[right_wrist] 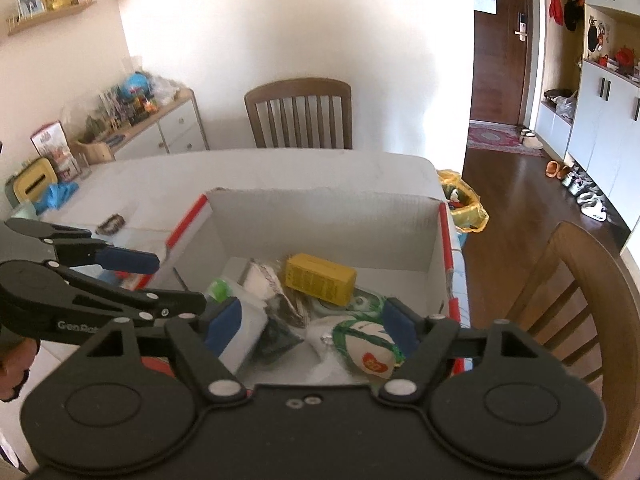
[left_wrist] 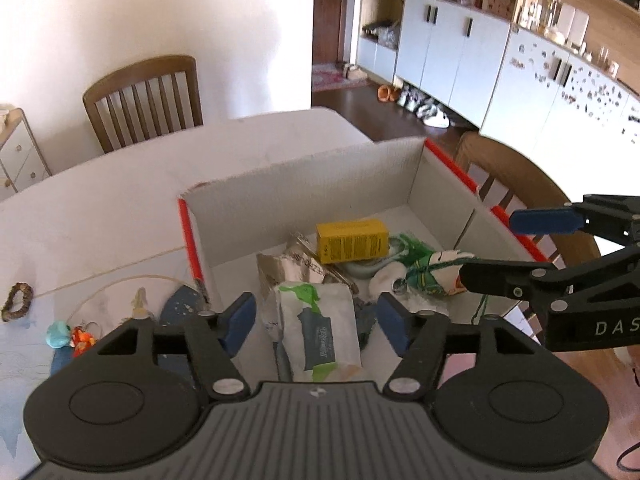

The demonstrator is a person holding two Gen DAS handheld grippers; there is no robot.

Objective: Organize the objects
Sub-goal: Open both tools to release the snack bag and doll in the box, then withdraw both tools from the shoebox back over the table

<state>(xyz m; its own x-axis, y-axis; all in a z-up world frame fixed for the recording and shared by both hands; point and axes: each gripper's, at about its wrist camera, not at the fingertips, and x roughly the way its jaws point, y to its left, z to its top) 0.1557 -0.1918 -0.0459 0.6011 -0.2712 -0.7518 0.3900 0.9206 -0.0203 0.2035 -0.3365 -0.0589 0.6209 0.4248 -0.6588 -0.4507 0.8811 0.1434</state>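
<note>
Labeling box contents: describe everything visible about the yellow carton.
The yellow carton is a small rectangular box, apparently cardboard, with dark fine print on its long side. It looks closed and undamaged, lying on its side near the back of the white cardboard box, on top of a silver foil packet and green-and-white wrappers. Neither tongs touch it.

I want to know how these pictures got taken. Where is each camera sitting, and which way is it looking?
Left wrist view: sits on the left tongs, looks down into the cardboard box; the right tongs show at the right edge.
Right wrist view: sits on the right tongs, looks down into the same box; the left tongs show at the left edge.
Both share the yellow carton and the far chair.
</note>
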